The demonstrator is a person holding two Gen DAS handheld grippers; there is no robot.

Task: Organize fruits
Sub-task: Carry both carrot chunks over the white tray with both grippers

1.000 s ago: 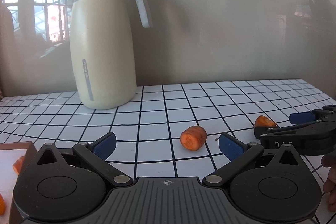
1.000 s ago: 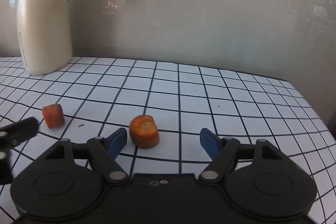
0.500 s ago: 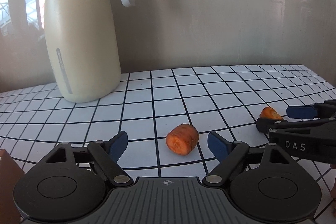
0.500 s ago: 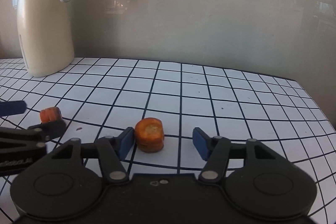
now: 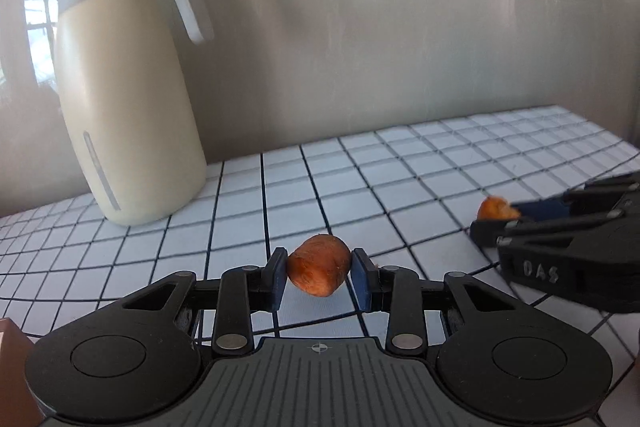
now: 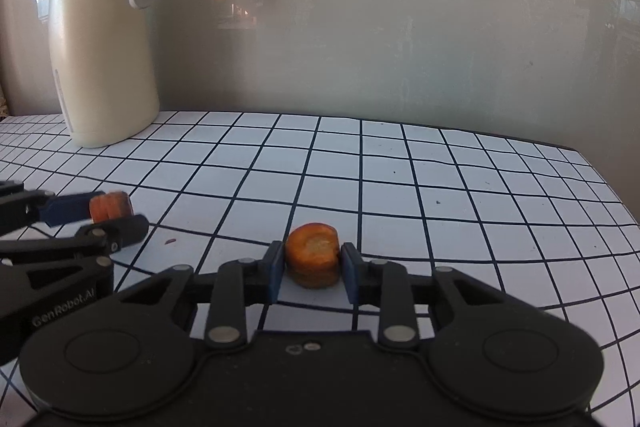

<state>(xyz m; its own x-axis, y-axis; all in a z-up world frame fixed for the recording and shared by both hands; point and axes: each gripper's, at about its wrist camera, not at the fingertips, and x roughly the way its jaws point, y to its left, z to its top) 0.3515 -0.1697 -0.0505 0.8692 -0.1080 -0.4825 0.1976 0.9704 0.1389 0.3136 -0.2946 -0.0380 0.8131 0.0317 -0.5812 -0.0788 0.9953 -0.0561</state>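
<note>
Both claws sit low and level over the tabletop [image 6: 440, 163], pointing toward the back wall, side by side. The left claw [image 5: 319, 279] is clamped on a carrot chunk [image 5: 319, 270], blue pads [image 5: 277, 278] pressing both its sides. The right claw [image 6: 311, 273] is doing the same thing, squeezed onto the second chunk [image 6: 312, 260], which stands on its flat end on the tabletop. I can't tell if the left chunk is touching the surface or just off it.

Count: two claws, two carrot chunks, one jug [image 5: 124, 99], plus a corner of something brown [image 5: 12, 367] at the left edge of the left view.

Both chunks are to the right of the jug and nearer the cameras, the right one further out from it.

The chunks are stubby orange cylinders with rough, dull skin; the right one shows a paler core on top. The jug is a tall smooth cream body with a grey lid and a curved white handle. The tabletop is white with a black grid, and the claws are matte black plastic.
</note>
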